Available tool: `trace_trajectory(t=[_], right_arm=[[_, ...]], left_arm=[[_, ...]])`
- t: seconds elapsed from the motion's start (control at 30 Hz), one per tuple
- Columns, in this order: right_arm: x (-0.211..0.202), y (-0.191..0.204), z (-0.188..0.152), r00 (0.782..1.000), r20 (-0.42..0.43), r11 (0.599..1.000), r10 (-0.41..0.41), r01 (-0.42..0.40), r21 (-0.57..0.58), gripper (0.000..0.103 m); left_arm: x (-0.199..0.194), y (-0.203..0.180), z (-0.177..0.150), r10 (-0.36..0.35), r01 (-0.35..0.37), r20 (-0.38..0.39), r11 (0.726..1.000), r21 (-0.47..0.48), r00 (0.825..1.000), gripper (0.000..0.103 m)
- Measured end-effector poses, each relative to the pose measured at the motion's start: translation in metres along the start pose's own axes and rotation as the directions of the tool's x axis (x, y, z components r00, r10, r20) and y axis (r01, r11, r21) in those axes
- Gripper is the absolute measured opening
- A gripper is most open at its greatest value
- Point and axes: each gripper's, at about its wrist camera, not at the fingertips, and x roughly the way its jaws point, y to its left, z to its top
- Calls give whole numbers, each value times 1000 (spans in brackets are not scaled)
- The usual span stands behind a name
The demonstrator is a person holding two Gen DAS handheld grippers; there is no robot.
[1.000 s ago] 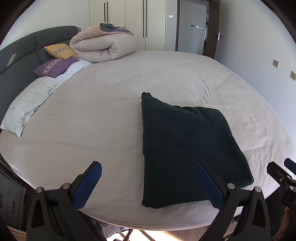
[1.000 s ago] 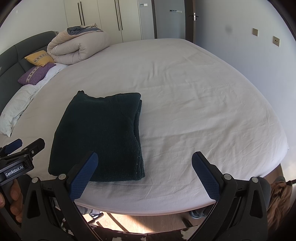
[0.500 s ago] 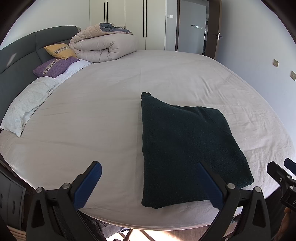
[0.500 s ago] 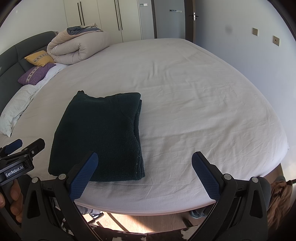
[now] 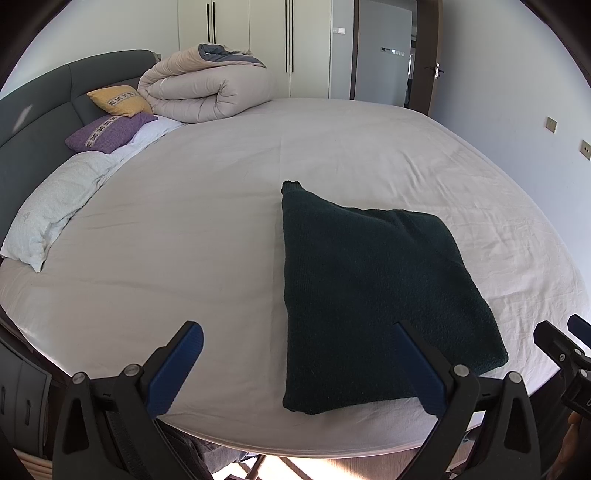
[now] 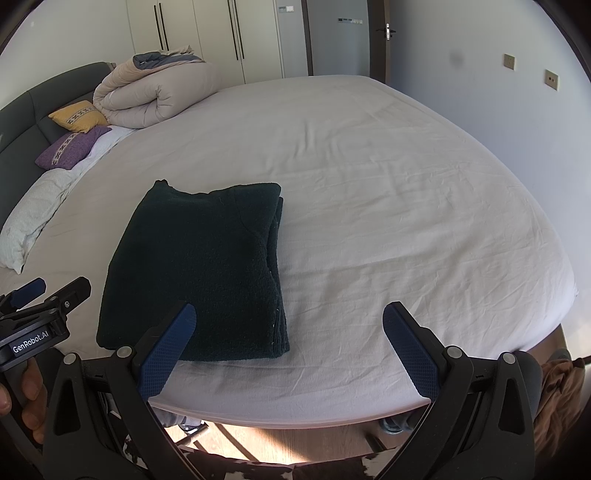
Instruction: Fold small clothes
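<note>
Mostly bed [image 5: 221,229] w/ white sheet, lightly creased, filling both views. At head end, far left corner: rolled beige duvet [image 5: 207,92] against dark grey headboard [image 5: 44,110], w/ yellow cushion [image 5: 118,100] just beside it, purple cushion [image 5: 109,133] in front of that, white pillow [image 5: 51,214] along left edge. White wardrobe doors [image 6: 221,33] beyond far edge.

Near front edge of bed, towards right-hand front corner in left-wrist view: dark green knit garment [image 5: 369,291], folded into flat rectangle, lying on sheet, layered edges stacked along its right side in right-wrist view [image 6: 207,273].

Left tool [image 5: 301,363] wide open, blue pads spread, gripping nothing, hovering at front edge of bed; right pad overlaps garment's near corner in view, contact can't be told. Right tool [image 6: 293,345] likewise wide open, empty, at front edge; left pad over garment's near edge in view. Left tool's body visible at left of right-wrist view, fingers [image 6: 31,398] of hand round handle.
</note>
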Motion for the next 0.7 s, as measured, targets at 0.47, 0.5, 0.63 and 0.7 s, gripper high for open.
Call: trace_trajectory(t=[0.47, 0.5, 0.63, 0.7], right_arm=[[0, 2, -3, 1000, -5, 1000, 3, -3, 3, 103], [0, 2, -3, 1000, -6, 1000, 4, -4, 3, 103], [0, 1, -3, 1000, -6, 1000, 4, -4, 3, 103], [0, 2, -3, 1000, -8, 1000, 3, -3, 5, 103]], left_arm=[[2, 4, -1, -6, 6, -7, 1000, 5, 1000, 103], [2, 4, -1, -6, 6, -9, 1000, 5, 1000, 103], [2, 4, 0, -7, 7, -9, 1000, 4, 1000, 103], [3, 4, 0, -8, 8, -9, 1000, 6, 1000, 103]])
